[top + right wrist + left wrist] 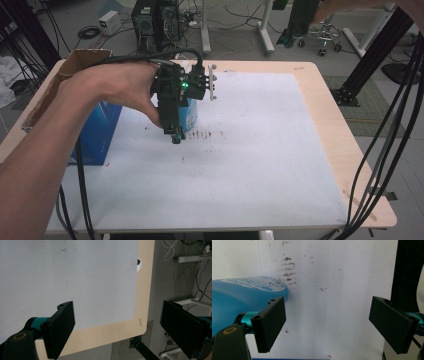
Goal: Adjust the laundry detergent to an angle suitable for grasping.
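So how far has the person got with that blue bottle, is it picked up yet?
Not yet. The blue bottle stands on the white mat, beside the cardboard box. In hand: the left gripper is next to it with its jaws wide open, the bottle outside them, beside one jaw. Left to do: probably closing on it and lifting. The right gripper is open over bare mat.

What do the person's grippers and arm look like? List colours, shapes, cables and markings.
The left gripper has two flat black rectangular jaws on teal mounts, with a brass-ringed pivot. From above, its black body carries a small green light, a grey plate with round studs and thick black cables trailing over the bare, sleeveless forearm. The right gripper looks the same: black jaws, teal mounts.
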A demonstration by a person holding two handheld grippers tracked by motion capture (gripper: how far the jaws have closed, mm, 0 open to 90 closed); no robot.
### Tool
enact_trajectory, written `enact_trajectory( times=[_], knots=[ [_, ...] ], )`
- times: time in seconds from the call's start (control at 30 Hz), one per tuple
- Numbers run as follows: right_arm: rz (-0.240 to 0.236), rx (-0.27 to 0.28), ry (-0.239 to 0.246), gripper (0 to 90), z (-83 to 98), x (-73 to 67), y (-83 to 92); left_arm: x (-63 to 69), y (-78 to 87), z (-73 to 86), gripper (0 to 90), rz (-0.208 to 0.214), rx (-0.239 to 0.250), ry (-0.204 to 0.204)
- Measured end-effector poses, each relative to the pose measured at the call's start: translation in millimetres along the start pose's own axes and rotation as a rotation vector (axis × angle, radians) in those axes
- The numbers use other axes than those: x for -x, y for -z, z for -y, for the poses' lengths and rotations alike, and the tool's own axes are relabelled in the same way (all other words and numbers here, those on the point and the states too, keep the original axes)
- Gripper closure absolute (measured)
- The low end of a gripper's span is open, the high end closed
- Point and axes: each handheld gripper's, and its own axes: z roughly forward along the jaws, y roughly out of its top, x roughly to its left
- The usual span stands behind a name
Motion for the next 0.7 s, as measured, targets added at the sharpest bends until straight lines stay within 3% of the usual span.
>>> enact_trajectory(
  times=[0.4, 0.7],
  knots=[
    [-0.001, 0.001, -0.006, 11.9, 3.8, 0.6, -1.7, -1.0, -2.8, -4.1, 14.2, 0.006, -0.002, -0.002],
    [-0.003, 0.007, 0.018, 11.8, 3.6, 0.5, -2.5, 3.1, -0.4, -4.2, 14.2, 0.003, -0.002, 0.016]
  ],
)
